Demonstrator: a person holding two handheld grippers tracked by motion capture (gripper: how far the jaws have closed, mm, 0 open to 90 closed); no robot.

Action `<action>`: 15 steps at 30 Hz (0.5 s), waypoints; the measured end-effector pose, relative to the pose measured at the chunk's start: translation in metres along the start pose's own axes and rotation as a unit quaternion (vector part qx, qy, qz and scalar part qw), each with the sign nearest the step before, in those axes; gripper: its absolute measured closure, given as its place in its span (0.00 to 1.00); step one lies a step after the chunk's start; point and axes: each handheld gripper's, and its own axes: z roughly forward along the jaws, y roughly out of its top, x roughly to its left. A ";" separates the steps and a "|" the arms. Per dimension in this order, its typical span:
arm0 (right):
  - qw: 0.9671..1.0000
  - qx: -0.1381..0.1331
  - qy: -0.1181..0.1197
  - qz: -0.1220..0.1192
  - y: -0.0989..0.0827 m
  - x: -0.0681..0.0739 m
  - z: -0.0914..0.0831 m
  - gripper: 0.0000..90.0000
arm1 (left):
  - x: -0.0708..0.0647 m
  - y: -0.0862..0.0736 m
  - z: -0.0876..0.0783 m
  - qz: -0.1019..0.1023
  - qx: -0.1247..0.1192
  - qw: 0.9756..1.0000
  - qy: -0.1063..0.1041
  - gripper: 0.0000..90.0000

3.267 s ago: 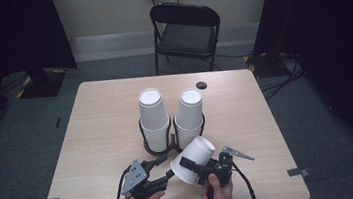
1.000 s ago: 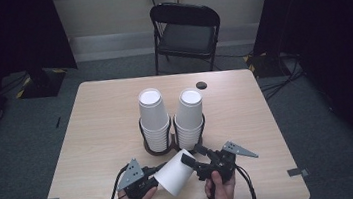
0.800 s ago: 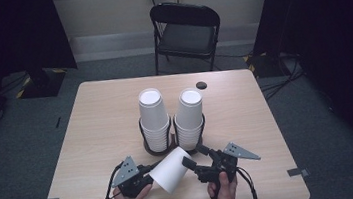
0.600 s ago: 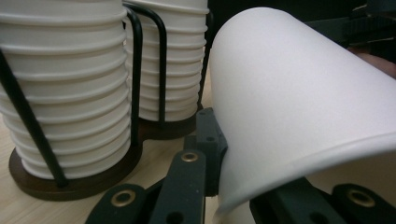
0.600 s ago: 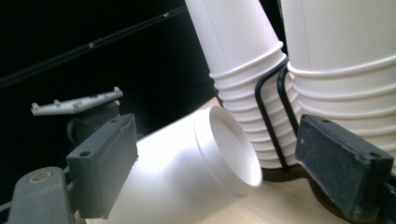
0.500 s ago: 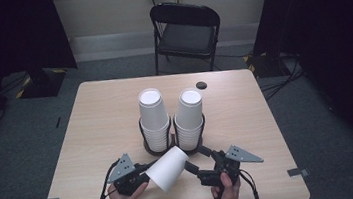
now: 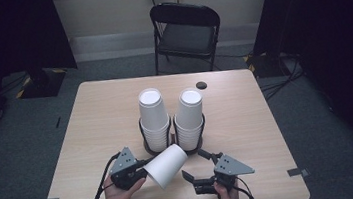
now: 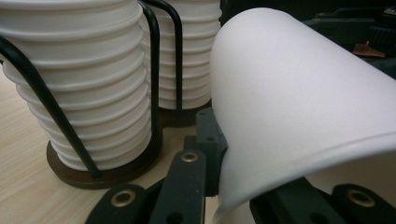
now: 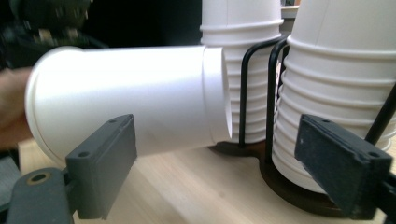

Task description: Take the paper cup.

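Observation:
A single white paper cup (image 7: 167, 165) lies on its side above the table's near edge, base pointing toward the stacks. My left gripper (image 7: 140, 171) is shut on its rim; in the left gripper view the cup (image 8: 299, 107) curves over the black jaws of that gripper (image 8: 247, 186). Off the cup's right side, my right gripper (image 7: 194, 164) stands open. Its own view shows wide jaws (image 9: 224, 163) with nothing between them and the cup (image 9: 130, 102) beyond. Two stacks of upturned cups (image 7: 154, 117) (image 7: 189, 118) stand in a black wire holder (image 7: 174, 142).
The wooden table (image 7: 91, 119) has bare room left and right of the holder. A small dark round object (image 7: 201, 85) lies near the far edge. A black folding chair (image 7: 184, 28) stands behind the table. Cables trail from both grippers over the near edge.
The right gripper, which held the cup at first, has let go and drawn back to the right. The left gripper took the cup's rim and carried it slightly left and up.

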 end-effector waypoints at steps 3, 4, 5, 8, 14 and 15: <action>1.000 0.012 -0.006 -0.013 -0.002 0.002 0.001 0.14 | 0.000 0.004 -0.001 -0.008 0.007 1.000 -0.010 0.95; 0.999 0.023 -0.009 -0.024 -0.003 0.003 0.002 0.14 | 0.000 0.006 -0.002 -0.011 0.008 1.000 -0.015 0.95; 0.999 0.031 -0.013 -0.035 -0.005 0.005 0.003 0.14 | -0.001 0.009 -0.003 -0.012 0.015 1.000 -0.015 0.95; 0.998 0.038 -0.011 -0.044 -0.008 0.007 0.005 0.14 | -0.003 0.014 -0.004 -0.014 0.030 0.999 -0.015 0.95; 0.993 0.068 -0.027 -0.097 -0.010 0.015 0.008 0.14 | -0.001 0.024 0.000 -0.035 0.061 0.997 -0.020 0.95; 0.991 0.066 -0.034 -0.112 -0.010 0.017 0.009 0.14 | -0.001 0.024 0.000 -0.035 0.066 0.997 -0.023 0.95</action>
